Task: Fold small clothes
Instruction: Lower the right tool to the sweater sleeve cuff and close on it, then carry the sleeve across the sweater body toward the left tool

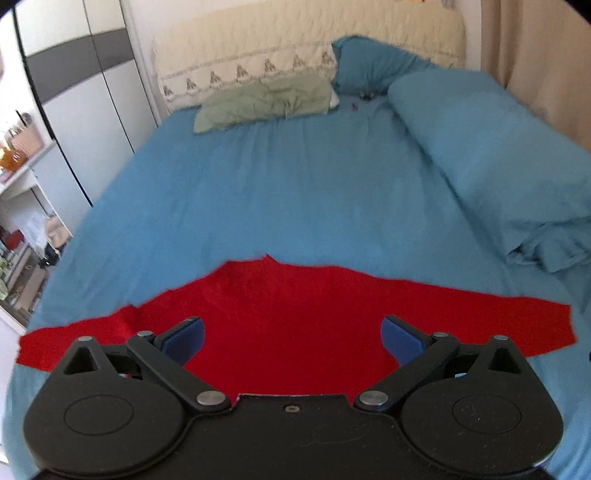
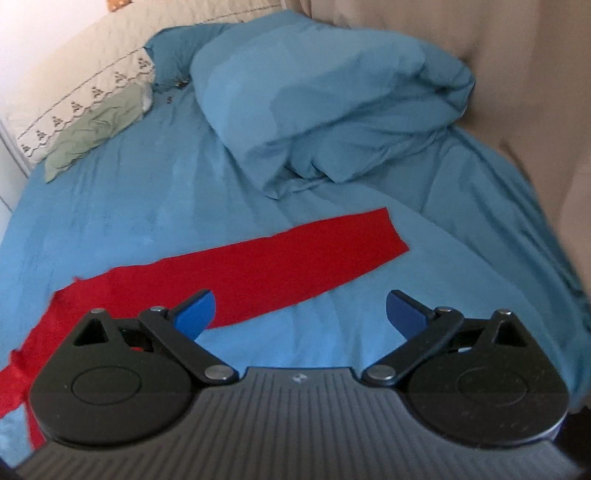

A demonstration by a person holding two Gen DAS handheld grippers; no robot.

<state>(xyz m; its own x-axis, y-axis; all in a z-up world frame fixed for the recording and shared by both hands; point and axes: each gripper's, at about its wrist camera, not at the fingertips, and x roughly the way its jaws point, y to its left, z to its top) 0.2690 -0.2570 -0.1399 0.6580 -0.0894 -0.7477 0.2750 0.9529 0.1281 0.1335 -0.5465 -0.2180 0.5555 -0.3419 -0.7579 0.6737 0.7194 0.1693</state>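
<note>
- Bed [image 1: 258,192] with a blue sheet fills most of both views; a cream quilted headboard [image 1: 295,33] runs across the top of the left wrist view.
- Bunched blue duvet [image 2: 332,103] occupies the upper centre-right of the right wrist view, just beyond the garment's sleeve end.
- Wardrobe [image 1: 74,92] and cluttered shelves [image 1: 18,177] stand at the left edge of the left wrist view; shelf contents are too blurred to identify.
- Red garment [image 1: 280,332] lies flat across the lower part of the left wrist view, sleeves spread to both sides; its lower portion is hidden behind the tool body.
- One red sleeve [image 2: 295,251] runs diagonally through the centre of the right wrist view.
- Green pillow [image 1: 266,99] lies against the headboard, a blue pillow [image 1: 365,62] beside it.
- Left gripper [image 1: 291,332]: fingers wide apart, holding nothing, above the garment.
- Right gripper [image 2: 299,310]: fingers wide apart, holding nothing.
</note>
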